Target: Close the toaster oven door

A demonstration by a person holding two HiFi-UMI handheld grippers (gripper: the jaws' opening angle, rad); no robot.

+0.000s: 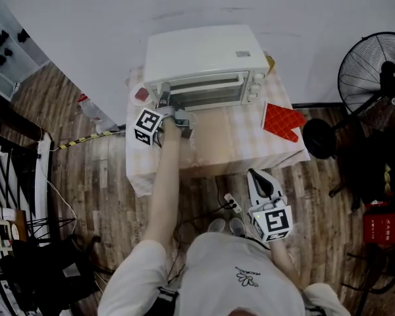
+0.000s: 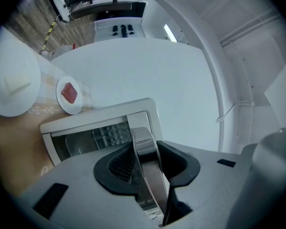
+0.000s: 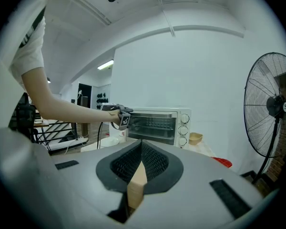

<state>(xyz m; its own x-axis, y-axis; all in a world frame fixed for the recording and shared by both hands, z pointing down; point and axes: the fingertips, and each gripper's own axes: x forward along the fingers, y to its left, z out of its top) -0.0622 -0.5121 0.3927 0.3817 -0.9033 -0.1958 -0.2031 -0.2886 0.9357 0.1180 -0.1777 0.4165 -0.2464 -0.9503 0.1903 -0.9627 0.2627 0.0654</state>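
Against the front of the toaster oven (image 1: 204, 58), which is sitting on the checked table (image 1: 237, 143), the door (image 3: 155, 124) is standing upright, shut or all but shut as far as I can judge; the left gripper (image 1: 166, 99) is reaching to the end of that front farthest from the control knobs (image 1: 255, 87), its jaws standing apart with the chrome handle (image 2: 144, 149) running between them unpinched, probably because the door needs no more pushing; well in front of the oven, low by the person's body, the right gripper (image 3: 141, 149) is hanging with jaws together on nothing, idle since one gripper suffices; drawing the left gripper straight back is what I judge is remaining, without snagging the handle and reopening the door.
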